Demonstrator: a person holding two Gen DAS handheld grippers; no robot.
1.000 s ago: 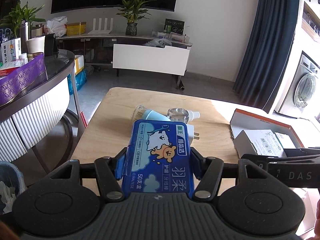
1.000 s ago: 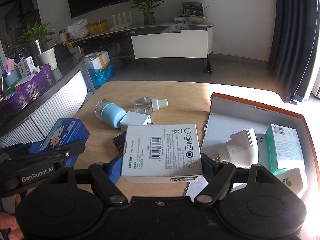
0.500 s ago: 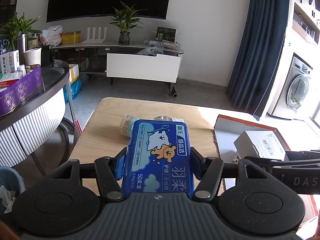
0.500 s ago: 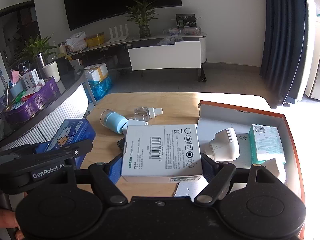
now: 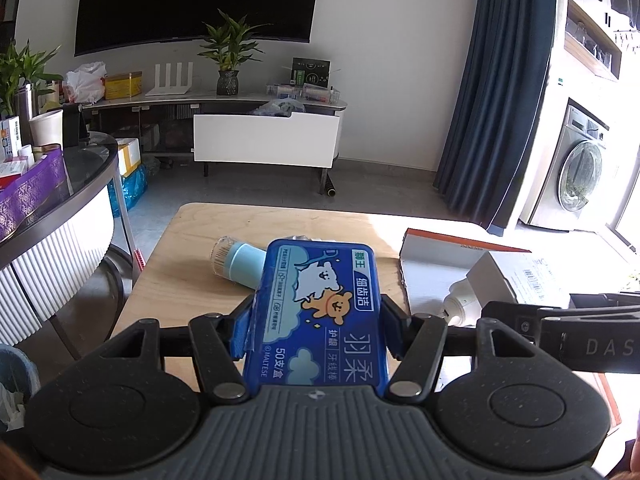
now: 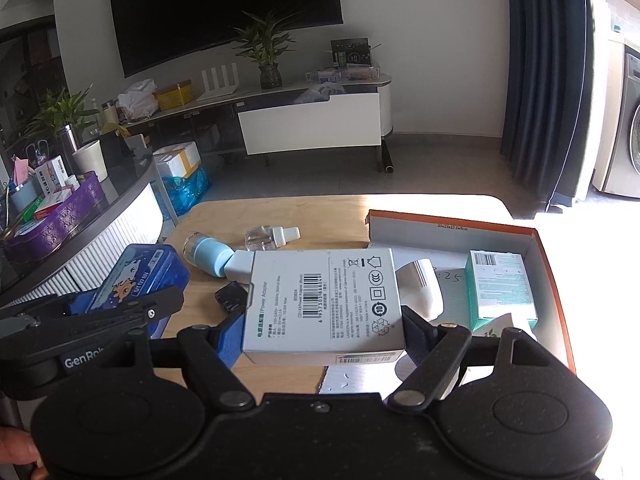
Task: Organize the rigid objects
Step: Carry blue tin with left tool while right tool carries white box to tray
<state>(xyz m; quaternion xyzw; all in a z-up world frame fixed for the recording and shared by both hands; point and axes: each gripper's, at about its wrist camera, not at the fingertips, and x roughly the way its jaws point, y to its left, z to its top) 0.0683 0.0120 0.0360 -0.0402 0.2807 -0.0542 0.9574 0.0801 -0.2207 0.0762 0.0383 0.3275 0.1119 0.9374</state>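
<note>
Carrying two things above the desk (image 6: pixel 304 208), the left gripper (image 5: pixel 316 320) squeezes the blue box (image 5: pixel 320 312) and the right gripper (image 6: pixel 324 328) squeezes the white box (image 6: pixel 324 300), which should go into the orange tray (image 6: pixel 552 280) by the desk's right edge next.

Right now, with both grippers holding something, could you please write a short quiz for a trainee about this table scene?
1. True or false: the left gripper is shut on the blue plastic floss-pick case.
2. What does the right gripper hold? A) clear small bottle B) white cardboard power adapter box C) green-and-white carton
3. Fill in: the green-and-white carton lies inside the shallow orange-edged ____.

Key: 1 true. 2 B: the white cardboard power adapter box; the clear small bottle lies on the wooden table. 3 box.
</note>
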